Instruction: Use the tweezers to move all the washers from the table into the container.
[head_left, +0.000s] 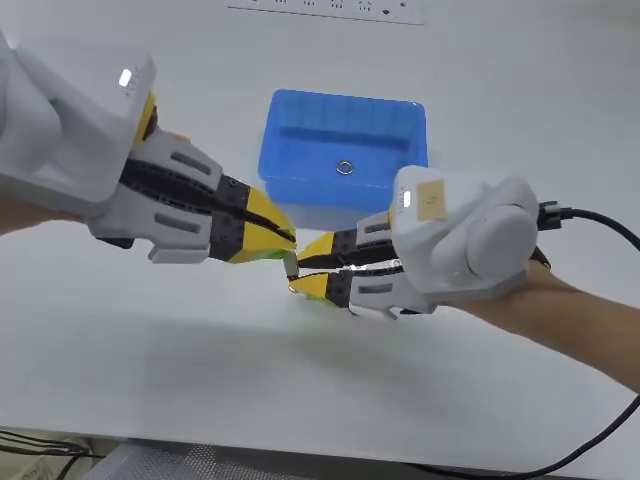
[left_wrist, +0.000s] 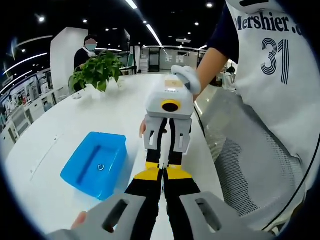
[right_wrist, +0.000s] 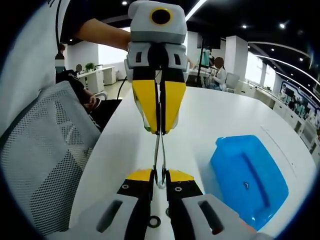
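Note:
The thin metal tweezers (right_wrist: 159, 155) span the short gap between my two grippers, which meet tip to tip above the white table (head_left: 200, 350). My right gripper (right_wrist: 160, 176) is shut on their wide end. My left gripper (right_wrist: 160, 131) is shut on their pointed end. From the head camera the left gripper (head_left: 290, 248) comes in from the left and the right gripper (head_left: 300, 270) from the right, with the tweezers (head_left: 291, 265) showing as a silver bit between them. Behind stands the blue container (head_left: 343, 150) with one washer (head_left: 345, 168) inside. A dark washer (right_wrist: 154, 220) lies on the table under my right jaws.
A black cable (head_left: 600, 225) trails from the right gripper over the table's near edge. A white power strip (head_left: 330, 8) lies at the far edge. A mesh chair (right_wrist: 45, 150) stands beside the table, and a potted plant (left_wrist: 95, 72) sits on it further off.

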